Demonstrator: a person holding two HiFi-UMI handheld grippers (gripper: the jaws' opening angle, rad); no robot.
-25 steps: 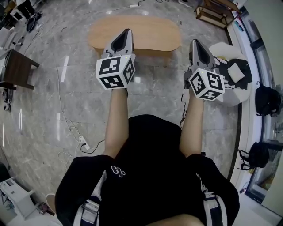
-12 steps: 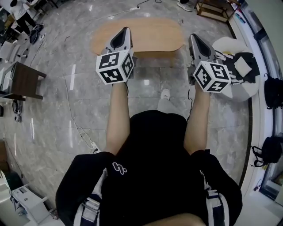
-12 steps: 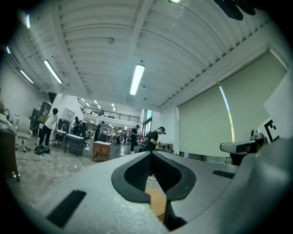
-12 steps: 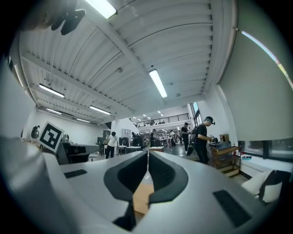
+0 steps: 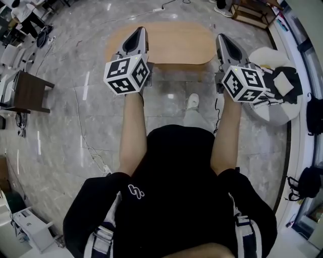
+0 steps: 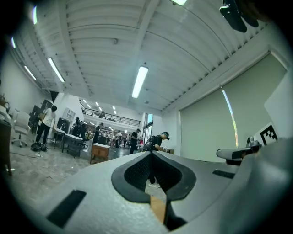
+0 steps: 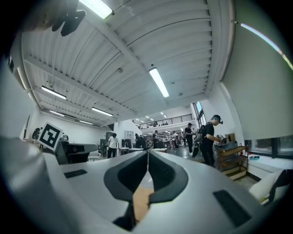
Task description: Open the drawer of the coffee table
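Observation:
An oval wooden coffee table [image 5: 174,43] stands on the marble floor ahead of me in the head view. No drawer shows from above. My left gripper [image 5: 140,31] hangs over the table's left end, jaws shut with nothing between them. My right gripper [image 5: 220,38] is level with the table's right end, also shut and empty. Both point level, away from me. In the left gripper view a sliver of the wooden table [image 6: 158,208] shows below the closed left gripper [image 6: 150,153]. The right gripper view shows the table [image 7: 141,201] under the closed right gripper [image 7: 148,152].
A white pouffe [image 5: 275,85] with dark items on it sits right of the table. A dark wooden chair [image 5: 28,93] stands at the left. Cables [image 5: 88,146] trail over the floor. A low wooden shelf [image 5: 250,12] is at the far right. Several people [image 7: 210,137] stand in the distance.
Both grippers and I have moved forward toward the coffee table, which now sits closer and lower in the head view. The jaws have stayed shut.

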